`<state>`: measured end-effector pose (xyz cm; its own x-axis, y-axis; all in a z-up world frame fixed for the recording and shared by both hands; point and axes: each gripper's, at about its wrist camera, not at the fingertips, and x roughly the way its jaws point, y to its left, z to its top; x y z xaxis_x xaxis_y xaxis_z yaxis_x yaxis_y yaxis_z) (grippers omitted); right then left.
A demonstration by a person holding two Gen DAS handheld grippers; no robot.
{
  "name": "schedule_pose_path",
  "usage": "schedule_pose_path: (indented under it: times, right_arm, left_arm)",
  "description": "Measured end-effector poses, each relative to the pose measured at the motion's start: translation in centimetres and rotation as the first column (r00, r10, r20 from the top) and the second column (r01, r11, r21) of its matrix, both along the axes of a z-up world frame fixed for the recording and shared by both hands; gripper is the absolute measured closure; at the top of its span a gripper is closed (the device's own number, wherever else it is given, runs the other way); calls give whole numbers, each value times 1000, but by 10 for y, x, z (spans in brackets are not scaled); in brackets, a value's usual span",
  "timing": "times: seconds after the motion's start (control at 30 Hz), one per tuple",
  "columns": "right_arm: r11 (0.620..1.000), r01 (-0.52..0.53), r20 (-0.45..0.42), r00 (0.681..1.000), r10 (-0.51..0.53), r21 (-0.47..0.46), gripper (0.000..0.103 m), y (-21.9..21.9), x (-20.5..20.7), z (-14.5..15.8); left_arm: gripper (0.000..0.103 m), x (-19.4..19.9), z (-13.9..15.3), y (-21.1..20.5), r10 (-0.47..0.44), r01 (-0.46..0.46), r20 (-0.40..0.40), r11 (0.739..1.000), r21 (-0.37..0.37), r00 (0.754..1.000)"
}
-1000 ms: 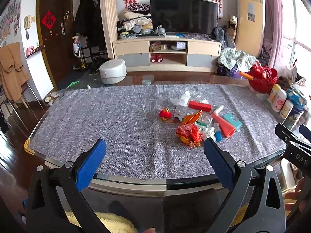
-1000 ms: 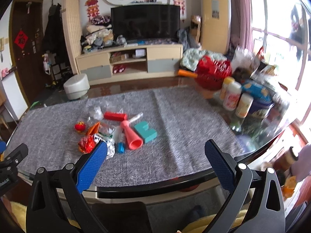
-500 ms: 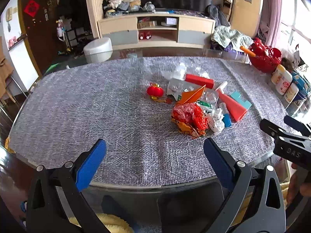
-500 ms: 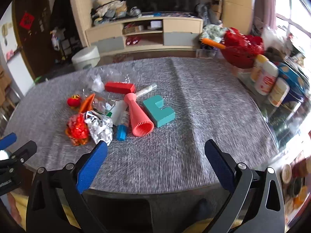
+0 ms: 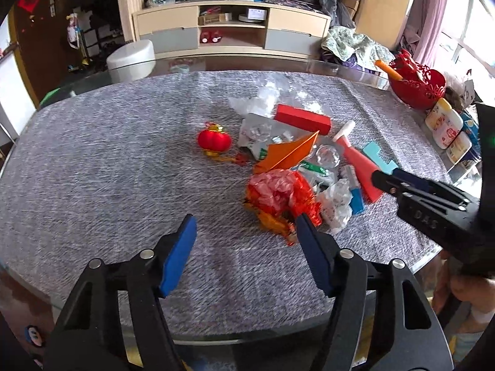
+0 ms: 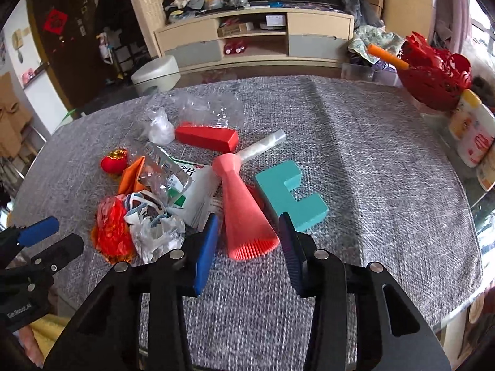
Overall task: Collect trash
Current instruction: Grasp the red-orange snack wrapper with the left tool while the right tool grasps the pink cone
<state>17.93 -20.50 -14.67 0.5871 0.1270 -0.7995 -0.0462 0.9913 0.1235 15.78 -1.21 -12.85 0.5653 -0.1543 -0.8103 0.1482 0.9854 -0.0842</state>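
Observation:
A heap of trash lies on the grey cloth (image 5: 108,167): a crumpled red wrapper (image 5: 278,198), a white crumpled wrapper (image 6: 153,228), an orange paper (image 5: 287,153), a red box (image 6: 205,136) and a clear bag (image 6: 204,108). My left gripper (image 5: 244,225) hovers just short of the red wrapper, which touches its right finger. Its jaws are closing with only cloth between them. My right gripper (image 6: 247,225) straddles the wide end of the coral cone (image 6: 244,213). Its jaws are closing and the pads stand a little off the cone's sides.
A teal block (image 6: 290,198) lies right of the cone and a red lantern ornament (image 5: 214,140) left of the heap. A red basket (image 5: 416,85) and bottles (image 5: 442,126) stand at the table's right edge. A white stool (image 5: 131,58) stands beyond the table.
Both grippers came forward and down over the table toward the heap. Both sets of jaws have narrowed from wide open, and the cone's wide end now sits between the right ones.

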Motion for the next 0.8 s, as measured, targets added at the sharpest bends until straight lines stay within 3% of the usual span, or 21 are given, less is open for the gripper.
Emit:
schedule_pose_path:
  times: [0.17,0.4,0.53,0.8]
  right_arm:
    - [1000,-13,-18,1000,13,17,64,-2,5,-8]
    - [999,-22,-50,998,24,48,64,-4,14,-21]
    - [998,-21,-36,999,23,56,65,-5,14,-22]
    - [997,-14,14,1000,13,70,65,-7,6,-7]
  left_arm:
    - [51,12,-8,-11,-25,24,-21,999,-36,999]
    - [51,23,-18,-25,-53,50,-33,997,-64,998]
    - [51,27,-22,-30,-68,63,-48,992,-108,997]
    - [57,21,-23,-26,-78,72,-44,990,-117,996]
